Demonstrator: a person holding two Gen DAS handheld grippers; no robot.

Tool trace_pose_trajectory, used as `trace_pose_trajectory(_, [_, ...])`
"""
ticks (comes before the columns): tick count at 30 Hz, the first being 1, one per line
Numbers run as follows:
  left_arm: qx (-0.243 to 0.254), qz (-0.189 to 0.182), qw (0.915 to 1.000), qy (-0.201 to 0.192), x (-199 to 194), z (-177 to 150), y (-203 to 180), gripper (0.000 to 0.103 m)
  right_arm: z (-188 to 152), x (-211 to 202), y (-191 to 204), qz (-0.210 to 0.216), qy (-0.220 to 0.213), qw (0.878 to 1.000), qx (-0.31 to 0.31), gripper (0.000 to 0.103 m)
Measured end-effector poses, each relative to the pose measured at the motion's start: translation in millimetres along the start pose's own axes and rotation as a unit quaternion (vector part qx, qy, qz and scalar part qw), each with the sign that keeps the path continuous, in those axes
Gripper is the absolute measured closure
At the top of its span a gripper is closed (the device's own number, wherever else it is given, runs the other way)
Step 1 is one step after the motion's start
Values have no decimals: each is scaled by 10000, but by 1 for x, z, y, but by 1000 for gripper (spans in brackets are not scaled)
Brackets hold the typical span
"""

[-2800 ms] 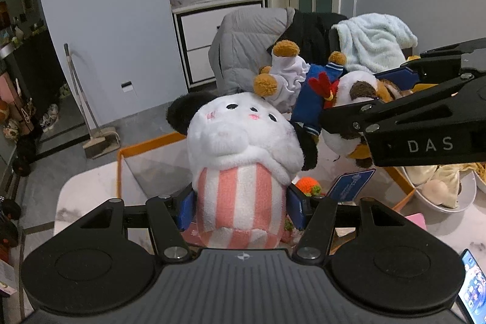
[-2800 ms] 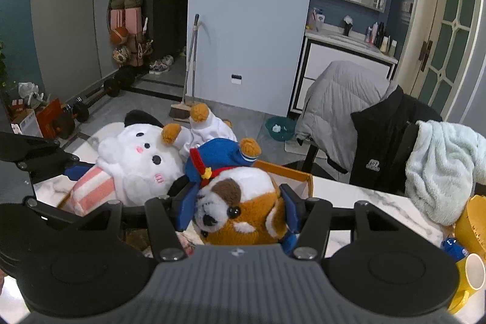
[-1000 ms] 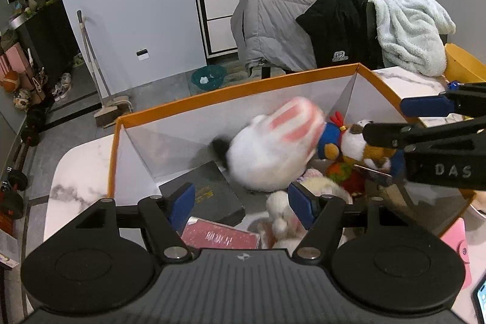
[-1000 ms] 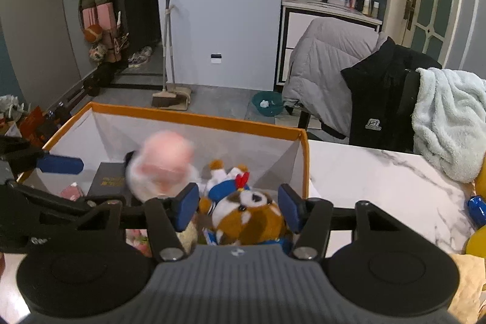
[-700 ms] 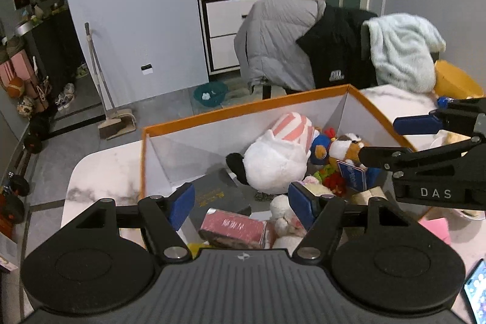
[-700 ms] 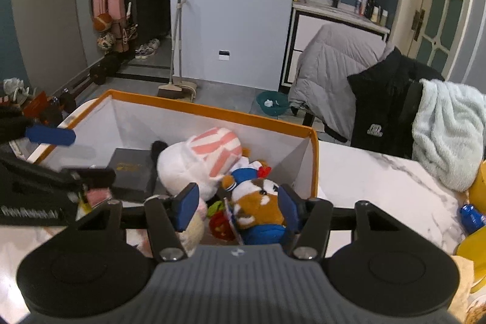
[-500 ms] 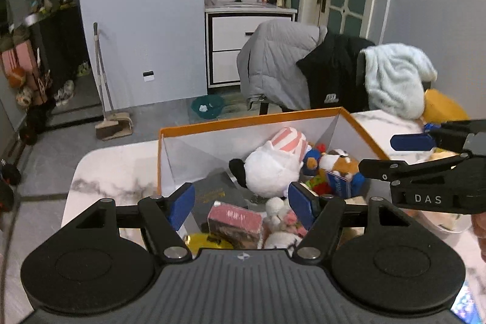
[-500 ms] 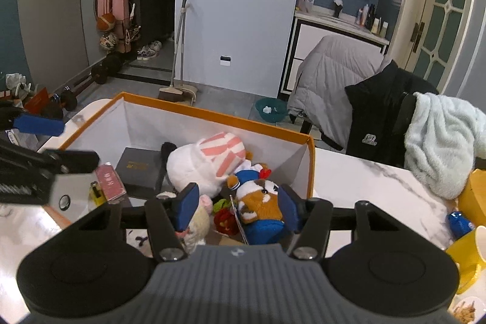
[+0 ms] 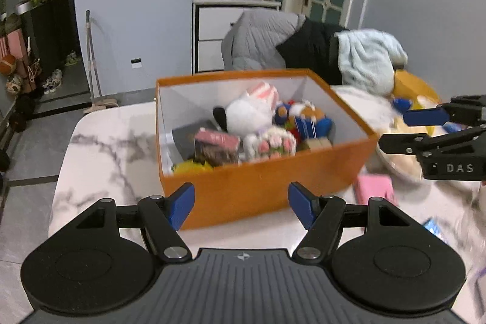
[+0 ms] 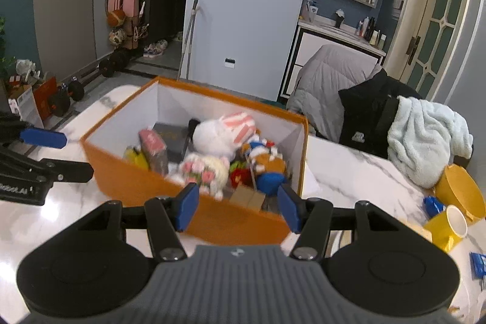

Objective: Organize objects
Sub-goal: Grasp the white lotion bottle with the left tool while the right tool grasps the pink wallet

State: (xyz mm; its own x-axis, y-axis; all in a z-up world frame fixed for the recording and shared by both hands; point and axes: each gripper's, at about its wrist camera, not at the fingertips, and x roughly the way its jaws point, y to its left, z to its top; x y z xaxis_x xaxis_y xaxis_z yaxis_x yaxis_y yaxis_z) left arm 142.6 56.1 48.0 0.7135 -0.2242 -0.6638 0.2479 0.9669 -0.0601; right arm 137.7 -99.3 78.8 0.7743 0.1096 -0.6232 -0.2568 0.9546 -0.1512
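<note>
Fingers of the left gripper (image 9: pixel 242 204) and right gripper (image 10: pixel 237 207) stand apart with nothing between them. Just beyond both pairs of tips sits the orange box (image 9: pixel 267 187) on the marble table (image 9: pixel 106 138). Inside, well ahead of the fingers, lie the white striped plush (image 9: pixel 249 108) and the brown dog plush (image 9: pixel 309 114).

Toys (image 9: pixel 249 114) in box (image 9: pixel 264 184) on table (image 9: pixel 109 141), chair (image 9: pixel 264 38) behind

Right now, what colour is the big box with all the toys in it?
The box is orange outside and white inside, clearest in the left wrist view.
</note>
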Motion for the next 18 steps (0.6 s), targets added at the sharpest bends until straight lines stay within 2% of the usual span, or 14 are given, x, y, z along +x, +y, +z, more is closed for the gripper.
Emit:
trace_pose_trajectory(4, [310,-150,9992,190,-9,-18,-16,23,-19,-2,-9,-31,201,9997,104,43])
trace_pose_trajectory(7, [622,-302,9973,244,-14,-37,-29,19,-29,0,-25,-24,293,9980,553,42])
trace_pose_trajectory(10, [469,-458,9976,235,-8,-54,-29,18,-41,4,-41,-19,343,9935,1089,36])
trace_pose_trajectory(12, [502,-448,9967,453,-2,-65,-29,18,-48,8,-47,-76,411,9906,1304,36])
trace_pose_trajectory(14, [754,-367,9950,536,2,-77,-31,18,-53,13,-50,-170,433,9891,1398,35])
trace_pose_trajectory(18, [1015,-355,9913,757,9,-96,-35,18,-63,27,-55,-354,592,9880,1382,33])
